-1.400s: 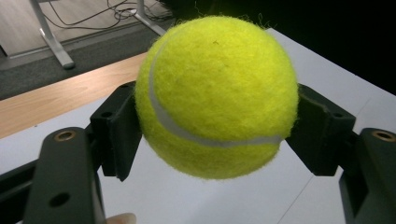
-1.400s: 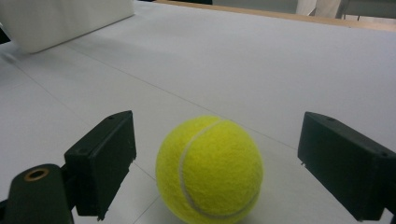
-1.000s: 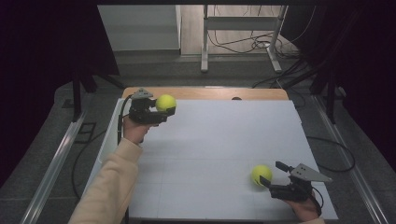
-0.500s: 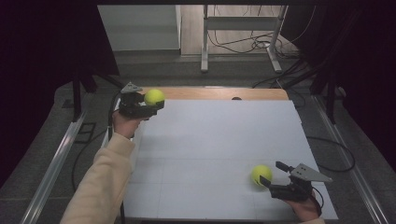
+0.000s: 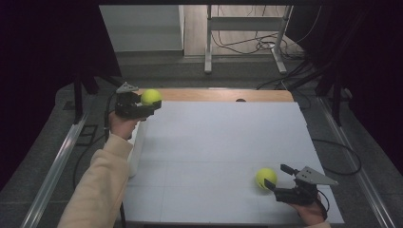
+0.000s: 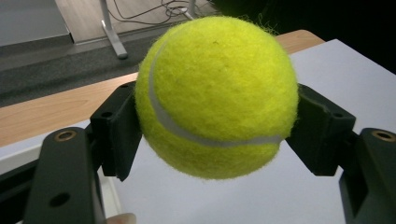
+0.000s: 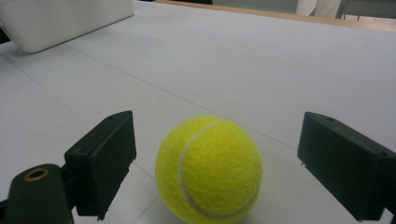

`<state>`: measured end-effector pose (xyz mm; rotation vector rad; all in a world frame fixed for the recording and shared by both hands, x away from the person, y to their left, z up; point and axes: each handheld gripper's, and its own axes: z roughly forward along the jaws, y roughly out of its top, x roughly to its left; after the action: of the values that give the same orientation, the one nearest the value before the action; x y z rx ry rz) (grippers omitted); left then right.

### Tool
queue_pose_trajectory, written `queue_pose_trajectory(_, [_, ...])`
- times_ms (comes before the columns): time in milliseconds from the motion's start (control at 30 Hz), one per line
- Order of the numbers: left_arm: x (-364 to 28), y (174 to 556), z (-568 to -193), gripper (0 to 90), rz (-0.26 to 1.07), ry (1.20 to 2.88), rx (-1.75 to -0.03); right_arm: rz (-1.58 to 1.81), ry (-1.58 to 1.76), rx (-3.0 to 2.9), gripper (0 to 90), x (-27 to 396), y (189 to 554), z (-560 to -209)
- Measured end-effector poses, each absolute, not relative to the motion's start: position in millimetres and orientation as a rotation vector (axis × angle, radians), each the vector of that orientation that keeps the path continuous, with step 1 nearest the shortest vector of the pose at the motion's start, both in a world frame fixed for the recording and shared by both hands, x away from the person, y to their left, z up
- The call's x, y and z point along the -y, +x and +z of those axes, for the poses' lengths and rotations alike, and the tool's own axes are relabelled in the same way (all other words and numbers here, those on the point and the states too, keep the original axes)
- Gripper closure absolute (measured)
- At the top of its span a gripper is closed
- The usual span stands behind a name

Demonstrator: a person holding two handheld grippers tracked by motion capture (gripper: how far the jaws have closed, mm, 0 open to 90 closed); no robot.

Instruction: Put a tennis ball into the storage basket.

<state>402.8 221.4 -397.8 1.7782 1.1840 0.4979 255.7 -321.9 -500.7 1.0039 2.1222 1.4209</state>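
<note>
White table (image 5: 218, 142) | left tool (image 5: 142, 105) clamps ball (image 5: 151, 97) | round, no long axis

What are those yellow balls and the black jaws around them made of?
The held ball and the ball on the table look like fuzzy felt with a smooth white seam, so probably tennis balls. The left gripper and right gripper have matte black jaws, likely hard plastic.

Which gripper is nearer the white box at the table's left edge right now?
Left. The left gripper, shut on a tennis ball, is held just above the far end of the white box. The right gripper is across the table at the near right corner, jaws open around a second ball.
</note>
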Motion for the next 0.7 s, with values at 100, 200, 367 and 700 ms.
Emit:
queue_pose_trajectory(100, [-224,403,-398,26.8,0.501,1.773,-1.192,1.421,1.005,-2.121,11.8,322,256,-501])
queue_pose_trajectory(200, [-227,403,-397,26.8,0.506,1.772,-1.2,1.421,1.005,-2.121,11.8,322,256,-501])
queue_pose_trajectory(367, [-233,403,-396,26.7,0.516,1.77,-1.216,1.422,1.003,-2.12,11.9,322,256,-500])
queue_pose_trajectory(700, [-245,405,-398,26.8,0.53,1.762,-1.256,1.421,1.003,-2.121,11.8,322,256,-500])
